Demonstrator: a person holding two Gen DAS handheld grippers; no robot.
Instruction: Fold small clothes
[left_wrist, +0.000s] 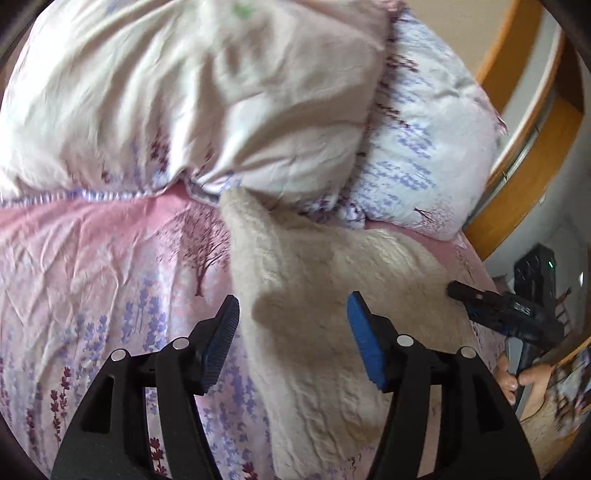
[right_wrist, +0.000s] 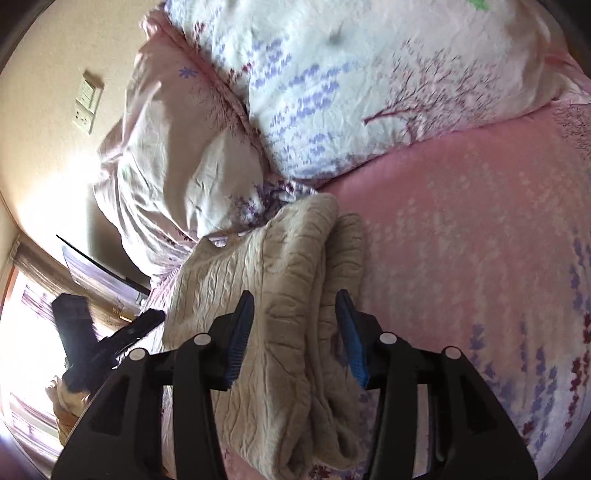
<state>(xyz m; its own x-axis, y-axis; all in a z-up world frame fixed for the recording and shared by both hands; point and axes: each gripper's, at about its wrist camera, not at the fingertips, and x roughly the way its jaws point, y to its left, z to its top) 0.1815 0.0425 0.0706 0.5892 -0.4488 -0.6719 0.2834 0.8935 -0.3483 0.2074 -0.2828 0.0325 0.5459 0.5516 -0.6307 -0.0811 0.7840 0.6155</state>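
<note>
A cream cable-knit garment (left_wrist: 314, 266) lies on the pink flowered bedsheet (left_wrist: 110, 277), running from the pillows towards me. My left gripper (left_wrist: 293, 325) hovers over its near part with its blue pads wide apart and nothing pressed between them. My right gripper (left_wrist: 456, 288) reaches in from the right, its tip at the garment's right edge. In the right wrist view the garment (right_wrist: 288, 258) is folded lengthwise into thick layers, and the right gripper (right_wrist: 295, 325) is shut on the fold, which fills the gap between its pads. The left gripper (right_wrist: 155, 317) shows at the left.
Two flowered pillows (left_wrist: 184, 92) (left_wrist: 417, 147) lie right behind the garment. A wooden bed frame (left_wrist: 517, 74) curves past on the right. A hand (left_wrist: 513, 380) holds the right gripper's handle. Switches and a socket (right_wrist: 86, 107) sit on the wall beyond the pillows.
</note>
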